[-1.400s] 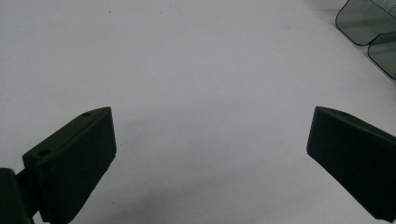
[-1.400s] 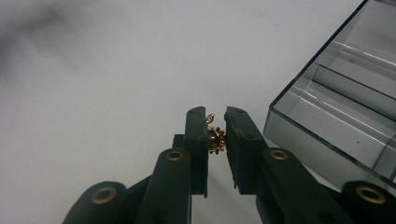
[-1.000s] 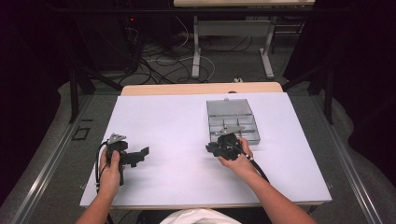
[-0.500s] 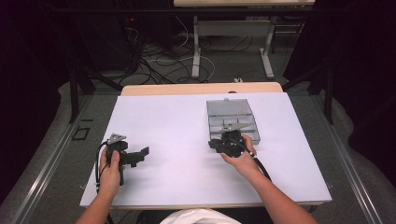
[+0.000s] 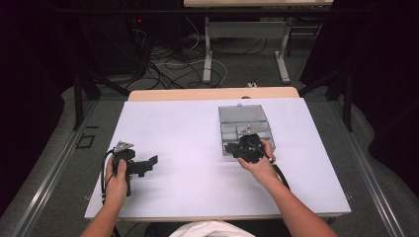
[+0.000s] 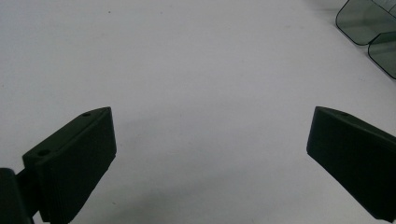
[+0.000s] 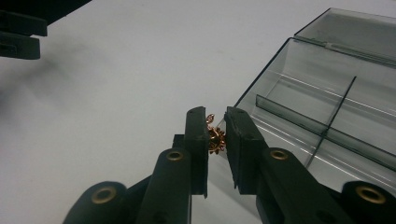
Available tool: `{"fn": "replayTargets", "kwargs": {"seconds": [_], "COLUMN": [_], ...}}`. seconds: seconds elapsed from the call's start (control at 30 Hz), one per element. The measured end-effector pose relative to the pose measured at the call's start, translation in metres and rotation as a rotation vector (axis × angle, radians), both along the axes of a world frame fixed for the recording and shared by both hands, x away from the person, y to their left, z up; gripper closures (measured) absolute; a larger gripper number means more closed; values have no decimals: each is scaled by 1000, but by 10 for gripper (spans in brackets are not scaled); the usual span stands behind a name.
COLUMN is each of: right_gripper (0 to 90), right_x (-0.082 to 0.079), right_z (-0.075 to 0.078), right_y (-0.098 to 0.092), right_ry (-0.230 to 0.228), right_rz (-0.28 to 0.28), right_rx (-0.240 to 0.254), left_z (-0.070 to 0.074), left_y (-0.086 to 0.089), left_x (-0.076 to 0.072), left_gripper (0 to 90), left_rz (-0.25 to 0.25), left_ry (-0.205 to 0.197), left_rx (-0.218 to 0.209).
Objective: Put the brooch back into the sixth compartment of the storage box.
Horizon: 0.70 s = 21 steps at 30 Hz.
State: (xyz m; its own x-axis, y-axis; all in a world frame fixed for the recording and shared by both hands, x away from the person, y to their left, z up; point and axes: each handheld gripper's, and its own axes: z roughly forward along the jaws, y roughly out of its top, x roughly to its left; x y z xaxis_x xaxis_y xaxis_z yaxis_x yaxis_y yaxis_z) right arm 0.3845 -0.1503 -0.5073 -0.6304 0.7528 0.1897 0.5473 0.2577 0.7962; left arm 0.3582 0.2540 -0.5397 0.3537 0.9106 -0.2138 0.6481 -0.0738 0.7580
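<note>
Table [image 5: 197, 197]: white top, wooden strip along the far edge; a person seated at the near side, forearms reaching in over it.

Clear box [image 5: 245, 129]: smoky, see-through plastic, standing on the right half of the table with its lid folded back toward the far edge. In the right gripper view the box [image 7: 327, 107] shows thin inner walls splitting it into several compartments; the ones that can be seen look bare.

Small ornament [image 7: 215, 137]: copper-gold metal, bright and shiny, with tiny curled leaf or petal shapes, one tip sticking up above the jaws. Too small to tell exactly what it is. It sits pinched between the jaws of the right gripper, just outside the near corner of the clear box, above the table.

Right gripper [image 7: 215, 135]: black, jaws drawn close together and clamped on the small ornament. Seen from above, the right gripper [image 5: 237, 149] is held in the right hand [image 5: 259, 163] at the near edge of the box.

Left gripper [image 6: 210, 154]: black, jaws spread wide, nothing between them, bare white table beneath. Seen from above, the left gripper [image 5: 148, 164] lies low on the left side of the table in the left hand [image 5: 117, 177], well apart from the box.
</note>
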Motion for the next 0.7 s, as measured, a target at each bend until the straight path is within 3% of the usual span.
{"fn": "replayTargets", "kwargs": {"seconds": [0.7], "right_gripper": [800], "right_x": [8], "right_z": [7], "right_y": [-22], "right_ry": [-17], "right_rz": [-71], "right_rx": [24], "left_z": [-1], "left_y": [0], "left_x": [0], "left_gripper": [15], "left_rz": [3], "left_ry": [-5], "left_rx": [-3]}}
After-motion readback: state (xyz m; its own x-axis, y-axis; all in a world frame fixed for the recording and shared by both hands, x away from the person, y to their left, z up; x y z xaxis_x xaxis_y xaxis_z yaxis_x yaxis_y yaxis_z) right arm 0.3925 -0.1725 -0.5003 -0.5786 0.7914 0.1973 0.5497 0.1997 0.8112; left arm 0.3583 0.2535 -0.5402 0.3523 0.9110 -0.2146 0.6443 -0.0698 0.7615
